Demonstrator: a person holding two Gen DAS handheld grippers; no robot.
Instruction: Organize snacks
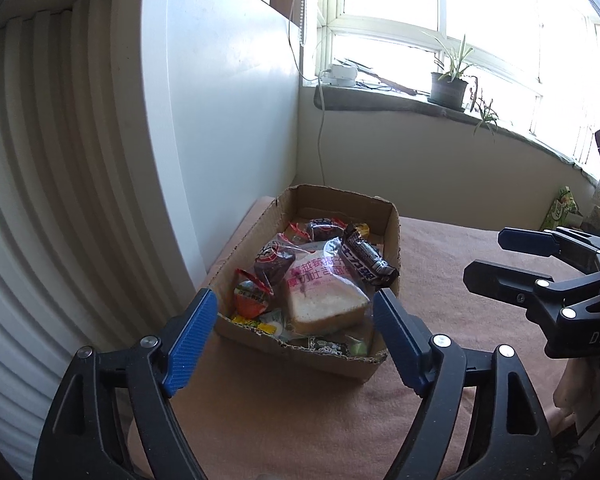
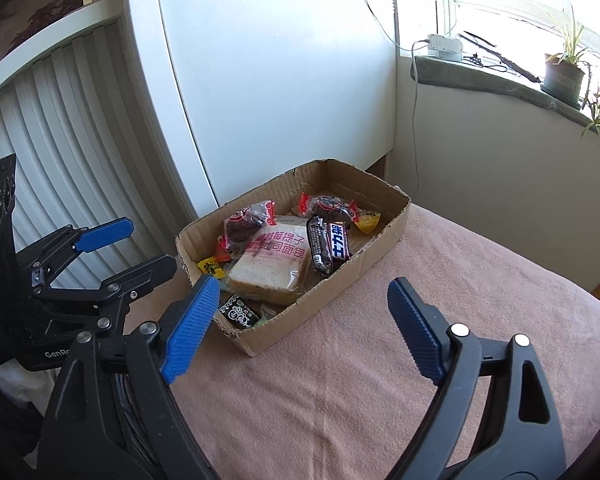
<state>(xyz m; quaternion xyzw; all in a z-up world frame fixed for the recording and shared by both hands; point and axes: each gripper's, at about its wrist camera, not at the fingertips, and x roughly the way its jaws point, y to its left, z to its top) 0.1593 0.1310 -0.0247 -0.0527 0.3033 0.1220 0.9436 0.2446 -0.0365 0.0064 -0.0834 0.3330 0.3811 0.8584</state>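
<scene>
I am holding both tongs wide and empty: left gripper, right gripper. The snacks are lying in the box at frame centre on the pink cloth. The bread looks light, soft and crushable, its wrapper slippery, so I am favouring its edges; the bar looks firmer. Only the right view is showing the black packet clearly.

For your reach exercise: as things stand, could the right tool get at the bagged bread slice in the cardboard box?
Probably yes. The right tool is open and empty, the cardboard box has no lid, and the bread lies on top, though a chocolate bar crowds one side.
</scene>
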